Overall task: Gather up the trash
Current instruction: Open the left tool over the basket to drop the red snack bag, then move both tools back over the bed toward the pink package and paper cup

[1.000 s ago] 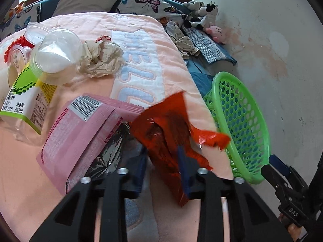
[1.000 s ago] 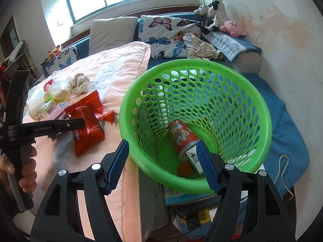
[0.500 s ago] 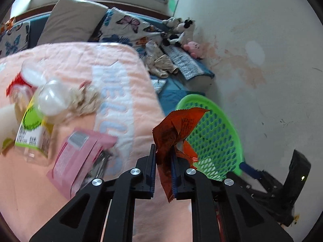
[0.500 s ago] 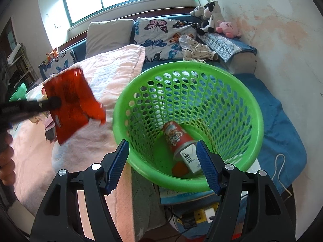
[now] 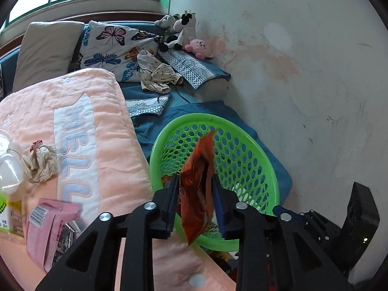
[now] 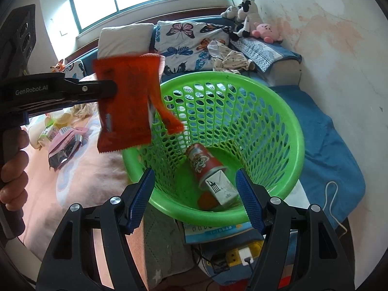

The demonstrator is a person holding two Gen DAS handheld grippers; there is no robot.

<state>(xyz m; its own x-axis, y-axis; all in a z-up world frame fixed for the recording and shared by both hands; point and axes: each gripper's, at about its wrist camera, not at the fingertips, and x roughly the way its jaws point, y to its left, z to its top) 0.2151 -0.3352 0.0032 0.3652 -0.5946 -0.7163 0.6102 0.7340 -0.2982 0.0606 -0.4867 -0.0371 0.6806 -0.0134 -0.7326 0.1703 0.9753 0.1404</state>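
Left wrist view shows our left gripper (image 5: 196, 195) with its fingers closed on a red wrapper (image 5: 197, 189), held in the air at the near left rim of the green basket (image 5: 264, 160). In the right wrist view our right gripper (image 6: 194, 198) is open and holds nothing, near the basket's front rim; a red can (image 6: 202, 160) lies inside. Far left on the pink blanket (image 5: 106, 126) remain a pink packet (image 5: 46, 225) and crumpled paper (image 5: 40, 161)
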